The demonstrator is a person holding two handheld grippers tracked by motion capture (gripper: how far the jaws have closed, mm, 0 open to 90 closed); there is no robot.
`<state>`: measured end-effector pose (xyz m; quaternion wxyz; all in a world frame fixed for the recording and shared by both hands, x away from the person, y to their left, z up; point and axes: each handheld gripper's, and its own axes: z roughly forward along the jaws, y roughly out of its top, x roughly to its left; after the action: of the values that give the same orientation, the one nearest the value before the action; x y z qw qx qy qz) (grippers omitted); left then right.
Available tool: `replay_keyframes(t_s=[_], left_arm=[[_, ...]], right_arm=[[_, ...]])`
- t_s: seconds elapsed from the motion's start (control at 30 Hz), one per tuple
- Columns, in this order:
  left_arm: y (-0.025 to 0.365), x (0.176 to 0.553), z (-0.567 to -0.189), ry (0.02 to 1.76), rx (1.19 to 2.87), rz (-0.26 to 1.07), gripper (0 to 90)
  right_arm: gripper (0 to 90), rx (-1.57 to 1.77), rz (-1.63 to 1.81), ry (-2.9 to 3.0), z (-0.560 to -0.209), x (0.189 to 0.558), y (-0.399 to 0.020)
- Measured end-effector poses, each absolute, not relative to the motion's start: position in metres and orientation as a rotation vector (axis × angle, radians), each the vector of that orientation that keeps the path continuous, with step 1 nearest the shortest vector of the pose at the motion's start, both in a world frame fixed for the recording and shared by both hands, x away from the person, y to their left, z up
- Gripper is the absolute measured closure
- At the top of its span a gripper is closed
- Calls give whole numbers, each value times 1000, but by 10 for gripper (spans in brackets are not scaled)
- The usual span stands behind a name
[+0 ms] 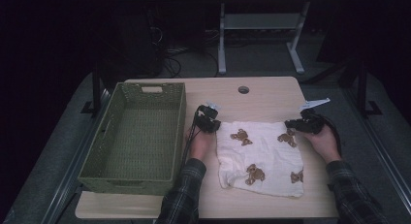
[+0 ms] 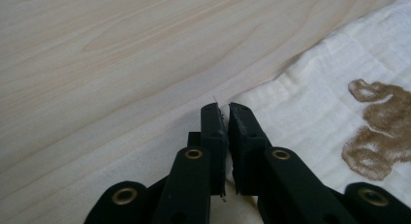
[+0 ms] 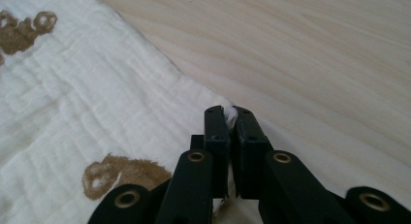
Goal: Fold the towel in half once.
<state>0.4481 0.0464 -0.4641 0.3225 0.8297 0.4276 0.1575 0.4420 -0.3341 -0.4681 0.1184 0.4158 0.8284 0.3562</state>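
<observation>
Plaid-sleeved forearms enter low, left gripper (image 1: 209, 121) and right gripper (image 1: 301, 123) each clenched on a far corner of the bear-print cloth (image 1: 261, 158) lying flat mid-table beside the empty green basket (image 1: 111, 178); corners gripped, folding and stowing likely left.

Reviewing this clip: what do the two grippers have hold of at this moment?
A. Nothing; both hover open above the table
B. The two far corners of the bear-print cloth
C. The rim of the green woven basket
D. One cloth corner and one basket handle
B. The left gripper and the right gripper each have their jaws shut on a far corner of the bear-print cloth, which lies flat on the table beside the basket.
</observation>
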Motion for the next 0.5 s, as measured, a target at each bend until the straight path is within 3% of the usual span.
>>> replay_keyframes(t_s=[0.5], left_arm=[[48,478,-442,1178,2056,557,862]], right_arm=[[864,1243,1080,2347,-446,479,-344]])
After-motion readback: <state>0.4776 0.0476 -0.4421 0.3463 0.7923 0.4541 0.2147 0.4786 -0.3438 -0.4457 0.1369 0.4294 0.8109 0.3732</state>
